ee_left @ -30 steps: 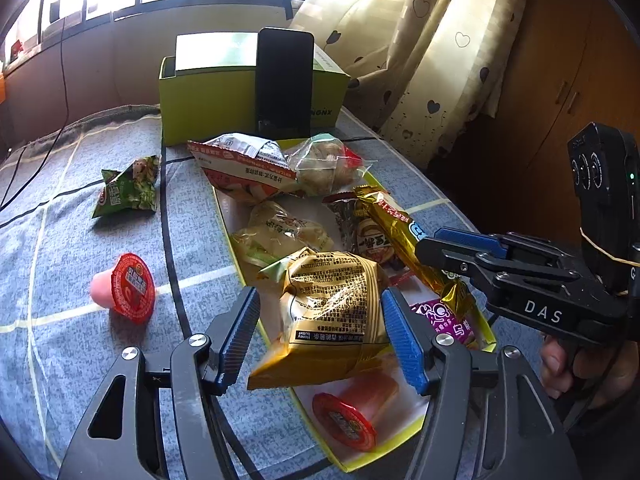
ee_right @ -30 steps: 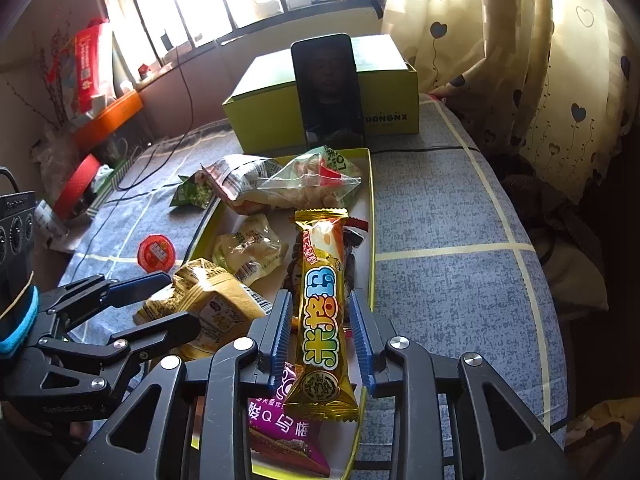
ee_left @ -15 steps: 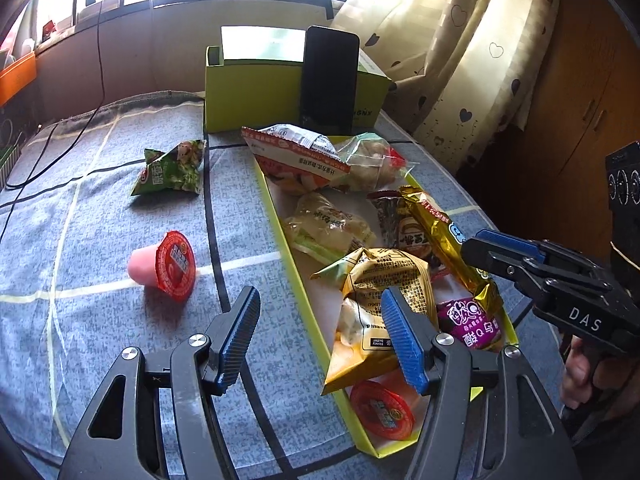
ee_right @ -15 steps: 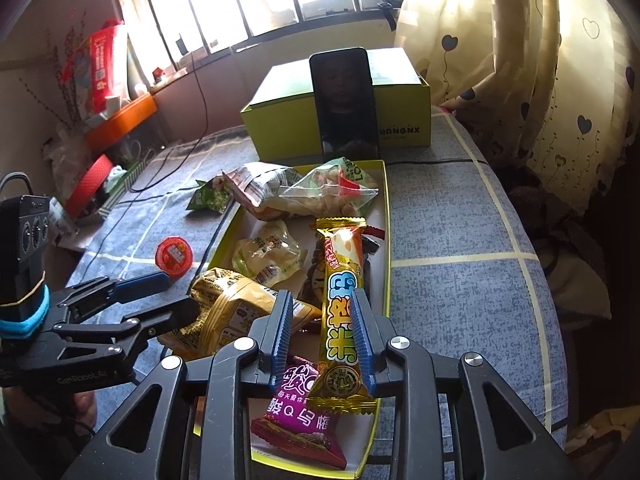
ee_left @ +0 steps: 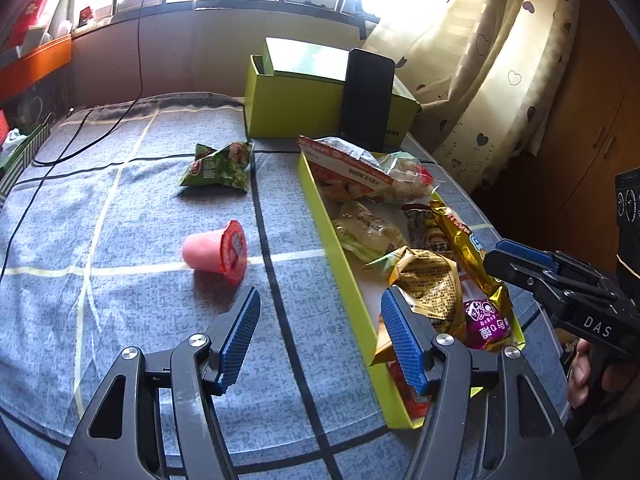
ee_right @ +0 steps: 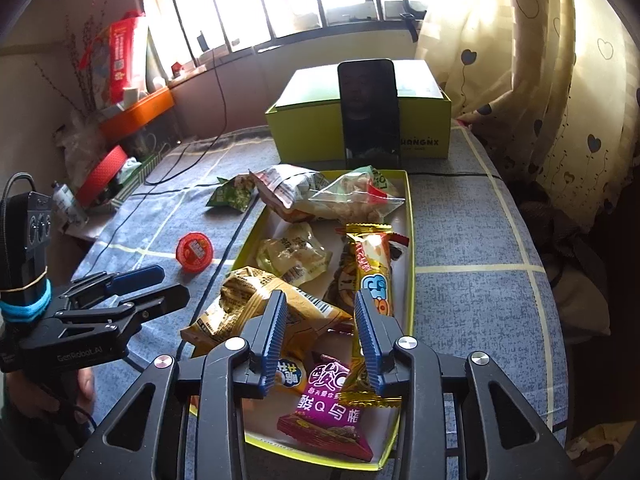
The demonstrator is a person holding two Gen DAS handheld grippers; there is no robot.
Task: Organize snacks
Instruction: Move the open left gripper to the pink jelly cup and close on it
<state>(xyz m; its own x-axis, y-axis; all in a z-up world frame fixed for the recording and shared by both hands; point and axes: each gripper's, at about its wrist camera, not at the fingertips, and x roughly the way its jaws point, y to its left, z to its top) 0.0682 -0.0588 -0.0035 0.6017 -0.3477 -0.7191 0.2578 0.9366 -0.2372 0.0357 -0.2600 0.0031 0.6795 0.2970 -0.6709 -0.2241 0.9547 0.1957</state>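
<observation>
**Blue pads apart over the snack tray**

Blue-ribbed pads of the right gripper (ee_right: 322,332) are spreading at the near end of the yellow-green tray (ee_right: 409,240), and nothing is pinched between them. The long gold snack bar (ee_right: 370,272) lies in the tray with its near end beside the gripper's right pad; whether that pad touches it I cannot tell. Below the gap sits a purple packet (ee_right: 328,408), and a crumpled gold bag (ee_right: 256,304) lies just left of the left pad.

The left gripper (ee_left: 320,340) stands wide and empty, straddling the tray's near left wall: its left pad hangs over the blue patterned cloth (ee_left: 120,240), its right pad in front of the gold bag (ee_left: 428,284). The pink jelly cup (ee_left: 214,251) lies on its side on the cloth, a little beyond the left pad and outside the tray. Farther off, also on the cloth, rests a green packet (ee_left: 218,166).

Midway along the tray lies a pale wrapped snack (ee_right: 294,256); at its far end a red-and-white bag (ee_right: 288,188) and a clear bag (ee_right: 356,196) are piled. Beyond the tray a dark phone (ee_right: 370,114) leans against a green box (ee_right: 424,136).
</observation>
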